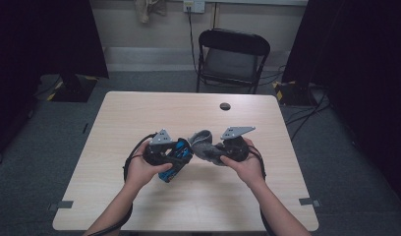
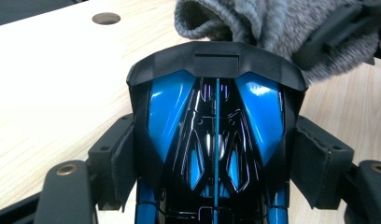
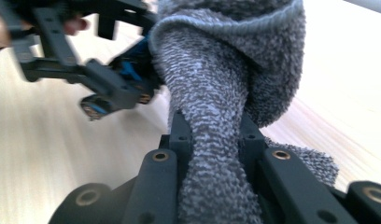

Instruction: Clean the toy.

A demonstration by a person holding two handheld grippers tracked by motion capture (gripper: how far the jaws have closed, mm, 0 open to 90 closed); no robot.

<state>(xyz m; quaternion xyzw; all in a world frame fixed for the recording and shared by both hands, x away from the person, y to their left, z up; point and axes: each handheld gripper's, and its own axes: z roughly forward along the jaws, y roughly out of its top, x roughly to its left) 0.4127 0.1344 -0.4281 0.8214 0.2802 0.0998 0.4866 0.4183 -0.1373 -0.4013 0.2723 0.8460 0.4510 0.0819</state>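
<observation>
Grey knitted sock [image 3: 226,107] is pinched between the right gripper's [image 3: 212,140] fingers, its open cuff rising beyond their tips. Just past that cuff, the blue-and-black glossy plastic toy car [image 2: 216,135] sits clamped between the left gripper's [image 2: 216,154] fingers, above the pale wooden table [image 1: 198,196].

A pale wooden table [image 1: 139,113] with a round cable hole [image 1: 225,106] near its far edge.

A recording lab: black curtains [image 1: 51,34] flank the wooden table [image 1: 139,113], folding chair [image 1: 231,59] and floor cables [image 1: 306,113] behind it.
</observation>
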